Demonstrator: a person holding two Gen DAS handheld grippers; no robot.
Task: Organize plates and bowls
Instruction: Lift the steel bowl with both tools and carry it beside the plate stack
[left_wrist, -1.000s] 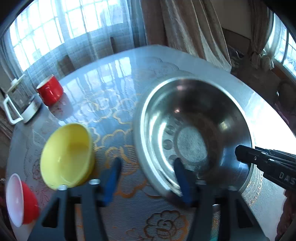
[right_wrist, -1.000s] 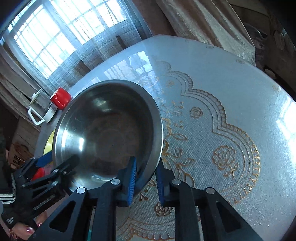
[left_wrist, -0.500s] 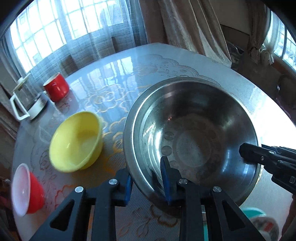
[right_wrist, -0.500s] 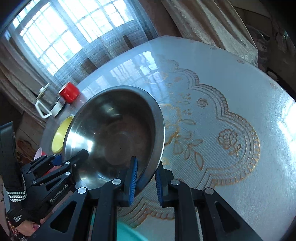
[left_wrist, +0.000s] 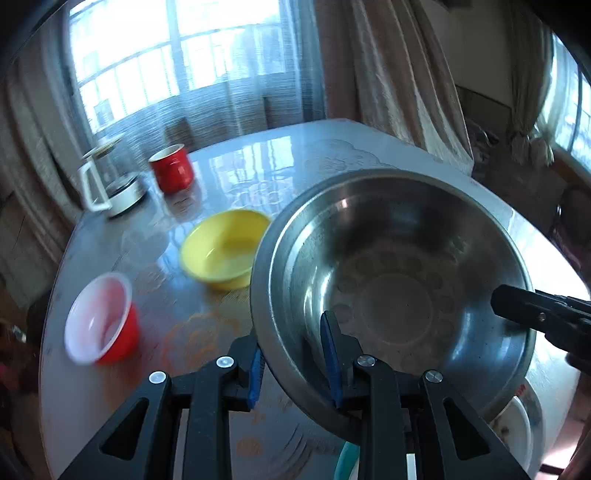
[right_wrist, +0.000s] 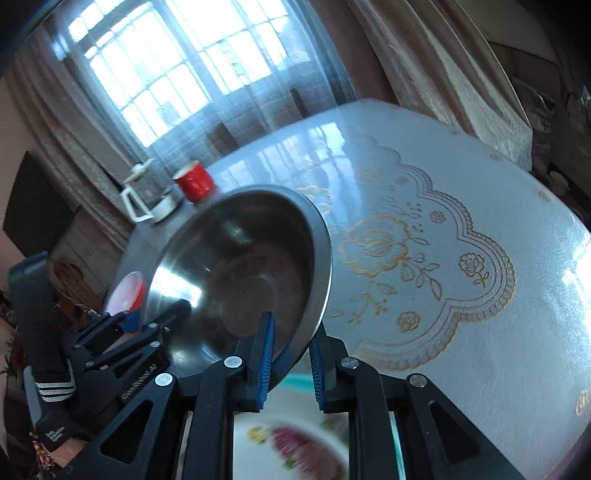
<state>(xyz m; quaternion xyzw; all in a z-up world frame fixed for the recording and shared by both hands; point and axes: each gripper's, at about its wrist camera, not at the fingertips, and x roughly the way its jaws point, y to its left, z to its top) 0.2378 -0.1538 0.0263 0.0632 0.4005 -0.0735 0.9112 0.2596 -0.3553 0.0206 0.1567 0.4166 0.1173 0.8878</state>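
Both hand-held grippers are gripping the steel bowl (left_wrist: 391, 291) by its rim and holding it tilted above the tabletop (right_wrist: 461, 206): the left hand-held gripper (left_wrist: 293, 363) is pinching the near-left rim between its blue pads, and the right hand-held gripper (right_wrist: 290, 363) is clamping the opposite rim, one pad inside the bowl and one outside. A yellow bowl (left_wrist: 225, 253), a red cup (left_wrist: 101, 325), a red mug (left_wrist: 171, 172) and a glass jug (left_wrist: 109, 184) are standing on the tabletop to the left, while a patterned plate (right_wrist: 295, 443) is lying beneath the right gripper.
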